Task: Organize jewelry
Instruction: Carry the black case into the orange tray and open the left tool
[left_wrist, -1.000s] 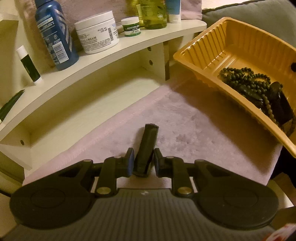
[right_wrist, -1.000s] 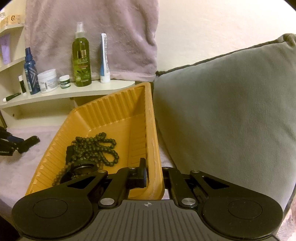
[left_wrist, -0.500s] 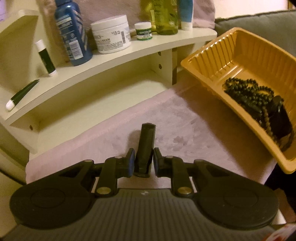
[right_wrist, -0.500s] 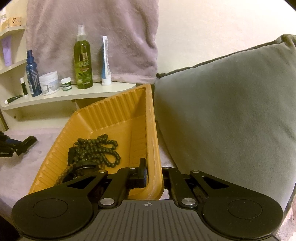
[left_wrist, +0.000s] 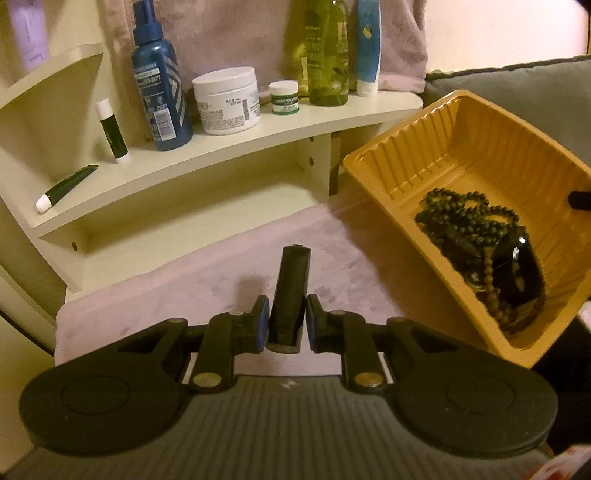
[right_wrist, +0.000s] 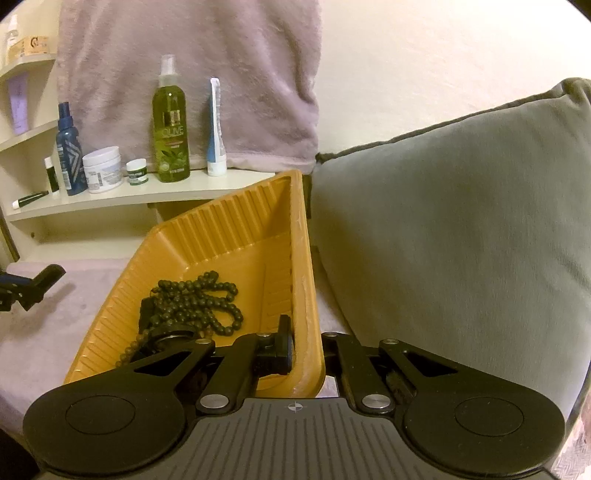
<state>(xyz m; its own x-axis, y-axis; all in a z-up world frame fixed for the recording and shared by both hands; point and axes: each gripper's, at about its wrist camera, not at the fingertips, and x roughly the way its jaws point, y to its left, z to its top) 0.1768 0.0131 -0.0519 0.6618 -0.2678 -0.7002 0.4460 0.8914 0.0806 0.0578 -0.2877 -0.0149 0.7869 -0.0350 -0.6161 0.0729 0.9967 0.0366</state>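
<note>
Jewelry: dark bead necklace heaped in the tilted orange tray, tangled over a black glossy piece, possibly a watch or bangle, hard to tell. Beads are limp and light, will snag; grab a bunched strand, not a single loop. Left gripper is clamped on a stiff black bar-shaped item, lifted over the pink cloth. Right gripper pinches the tray's near wall, fingers closed tight.

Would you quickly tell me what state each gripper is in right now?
Left gripper: closed on a black bar-shaped object above the pink cloth.
Right gripper: closed on the rim of the orange tray.
</note>
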